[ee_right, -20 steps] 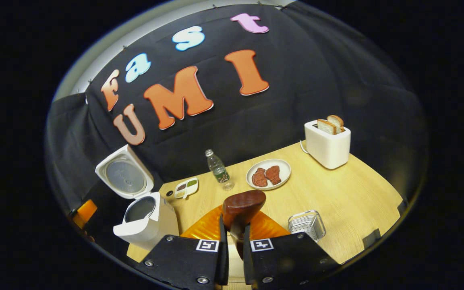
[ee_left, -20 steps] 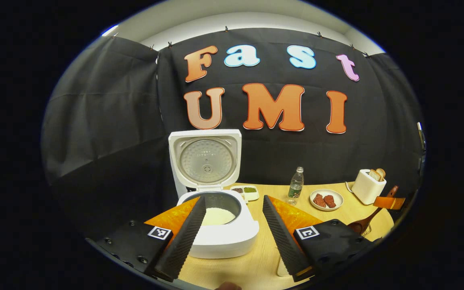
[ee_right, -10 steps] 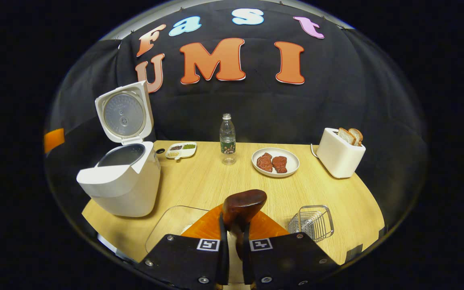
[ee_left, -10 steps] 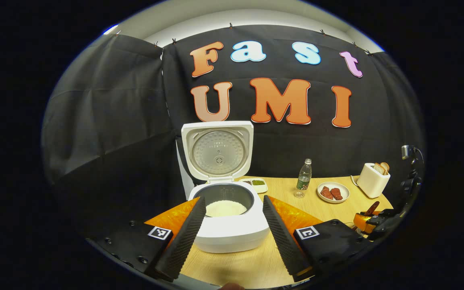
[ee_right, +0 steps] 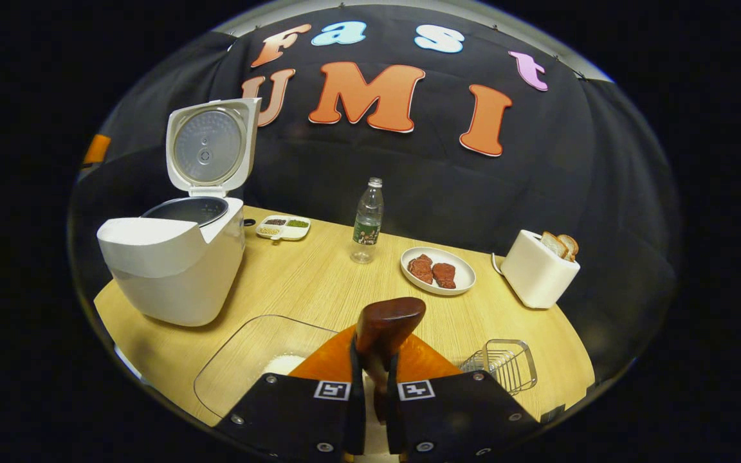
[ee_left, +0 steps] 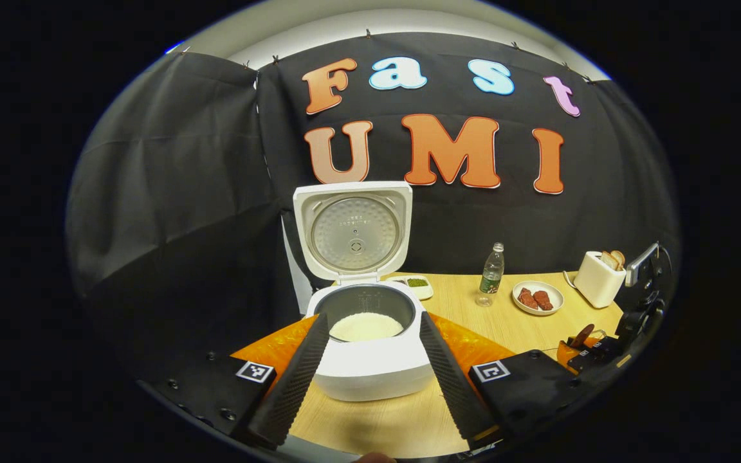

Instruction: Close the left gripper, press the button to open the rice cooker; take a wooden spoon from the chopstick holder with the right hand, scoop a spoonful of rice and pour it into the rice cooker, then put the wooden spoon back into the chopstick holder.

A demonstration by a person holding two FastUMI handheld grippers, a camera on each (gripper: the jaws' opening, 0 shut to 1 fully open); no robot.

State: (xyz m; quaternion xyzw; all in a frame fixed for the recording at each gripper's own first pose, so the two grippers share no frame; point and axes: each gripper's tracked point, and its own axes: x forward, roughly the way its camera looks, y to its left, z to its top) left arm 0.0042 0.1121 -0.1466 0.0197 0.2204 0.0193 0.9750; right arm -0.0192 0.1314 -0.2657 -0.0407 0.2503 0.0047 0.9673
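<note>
The white rice cooker [ee_left: 374, 373] stands open with its lid [ee_left: 352, 230] upright and white rice [ee_left: 365, 326] in the pot. My left gripper [ee_left: 374, 317] is open in front of it, its fingers framing the pot with nothing between them. In the right gripper view the cooker [ee_right: 171, 270] sits at the left of the table. My right gripper [ee_right: 370, 379] is shut on the handle of the dark wooden spoon [ee_right: 388, 320], whose bowl points forward. No rice shows on it. The wire chopstick holder [ee_right: 502, 363] stands just right of it. A clear rice container [ee_right: 248, 357] lies below left.
On the wooden table [ee_right: 319, 283] stand a water bottle [ee_right: 367, 218], a plate of meat [ee_right: 438, 271], a white toaster [ee_right: 538, 267] with bread, and a small divided dish [ee_right: 282, 227] behind the cooker. The right gripper [ee_left: 592, 350] shows far right in the left gripper view.
The right gripper has swung level and pulled back toward the table's front with the spoon, bringing the clear container into view. The left gripper shifted so the cooker sits centred between its fingers.
</note>
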